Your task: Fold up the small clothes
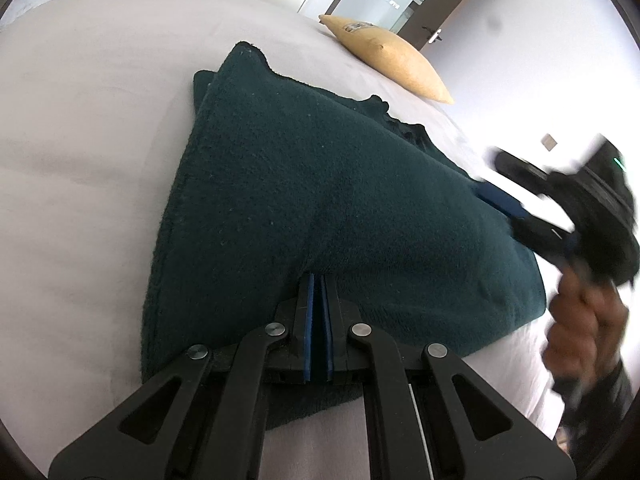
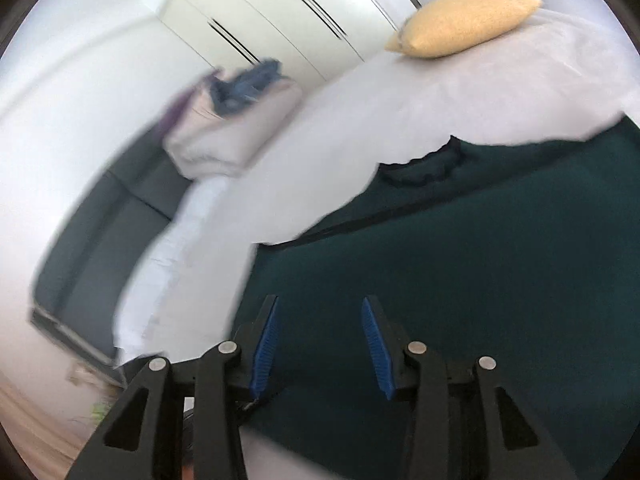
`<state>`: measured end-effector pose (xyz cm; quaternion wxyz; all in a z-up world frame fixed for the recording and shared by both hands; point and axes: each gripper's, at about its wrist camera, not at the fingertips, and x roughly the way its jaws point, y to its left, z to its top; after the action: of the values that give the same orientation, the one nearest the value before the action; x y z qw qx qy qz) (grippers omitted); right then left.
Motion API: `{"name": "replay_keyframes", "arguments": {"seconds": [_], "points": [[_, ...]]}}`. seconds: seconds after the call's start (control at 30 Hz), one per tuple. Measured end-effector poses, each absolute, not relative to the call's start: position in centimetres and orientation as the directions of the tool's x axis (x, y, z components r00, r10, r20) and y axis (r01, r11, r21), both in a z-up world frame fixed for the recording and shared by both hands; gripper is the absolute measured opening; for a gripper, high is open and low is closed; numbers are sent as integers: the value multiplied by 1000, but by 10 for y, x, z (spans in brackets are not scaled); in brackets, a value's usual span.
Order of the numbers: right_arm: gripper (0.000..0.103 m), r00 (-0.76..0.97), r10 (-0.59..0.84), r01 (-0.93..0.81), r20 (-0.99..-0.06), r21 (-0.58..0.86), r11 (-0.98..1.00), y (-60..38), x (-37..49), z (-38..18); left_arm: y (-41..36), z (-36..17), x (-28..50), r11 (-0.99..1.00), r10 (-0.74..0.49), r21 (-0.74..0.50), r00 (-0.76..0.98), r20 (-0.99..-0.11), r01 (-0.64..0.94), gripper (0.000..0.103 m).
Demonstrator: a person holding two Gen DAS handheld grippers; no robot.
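White bedding covers the bed (image 1: 80, 128), with a yellow pillow (image 1: 392, 60) near its far edge toward 1 o'clock. On it lies a dark green garment (image 1: 320, 184) (knitted, folded over), its long axis running from 11 to 5 o'clock. Left gripper (image 1: 318, 284) fingers pinch its near fold at 6 o'clock. Right gripper (image 2: 320, 320) fingers stand apart above the cloth, gripping nothing.

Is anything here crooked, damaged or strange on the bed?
Nothing looks damaged or spilled. The dark green garment lies folded on the white bed sheet, but its upper layer sits askew, so a lower edge shows beside it. A yellow cushion rests near the bed's far edge.
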<state>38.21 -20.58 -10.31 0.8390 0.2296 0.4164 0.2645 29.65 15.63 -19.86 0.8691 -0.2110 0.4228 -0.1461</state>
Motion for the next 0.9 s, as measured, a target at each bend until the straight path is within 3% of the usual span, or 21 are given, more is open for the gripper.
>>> {"name": "replay_keyframes", "arguments": {"seconds": [0.13, 0.17, 0.23, 0.4, 0.6, 0.63, 0.67, 0.73, 0.8, 0.9], "points": [[45, 459, 604, -160, -652, 608, 778, -201, 438, -133, 157, -200, 297, 863, -439, -499, 602, -667, 78, 6], [40, 445, 601, -130, -664, 616, 777, -207, 449, -145, 157, -201, 297, 863, -440, -499, 602, -667, 78, 6], [0, 440, 612, -83, -657, 649, 757, -226, 461, -158, 158, -201, 296, 862, -442, -501, 603, -664, 80, 6], [0, 516, 576, -2, -634, 671, 741, -292, 475, -162, 160, -200, 296, 859, -447, -506, 604, -660, 82, 6], [0, 651, 355, 206, -671, 606, 768, -383, 464, -151, 160, -199, 296, 861, -443, -502, 604, -662, 81, 6], [1, 667, 330, 213, -667, 596, 774, -388, 459, -147, 160, -199, 296, 862, -442, -501, 604, -663, 81, 6], [8, 682, 297, 220, -668, 574, 789, -391, 453, -140, 159, -199, 296, 862, -442, -501, 604, -663, 81, 6], [42, 718, 310, 173, -624, 591, 788, -385, 434, -126, 159, -199, 296, 863, -441, -500, 605, -663, 81, 6], [47, 705, 429, 36, -565, 632, 774, -362, 420, -113, 158, -199, 295, 862, -441, -500, 605, -663, 80, 6], [47, 582, 549, -147, -600, 586, 797, -310, 416, -113, 158, -199, 295, 863, -440, -499, 605, -664, 80, 6]]}}
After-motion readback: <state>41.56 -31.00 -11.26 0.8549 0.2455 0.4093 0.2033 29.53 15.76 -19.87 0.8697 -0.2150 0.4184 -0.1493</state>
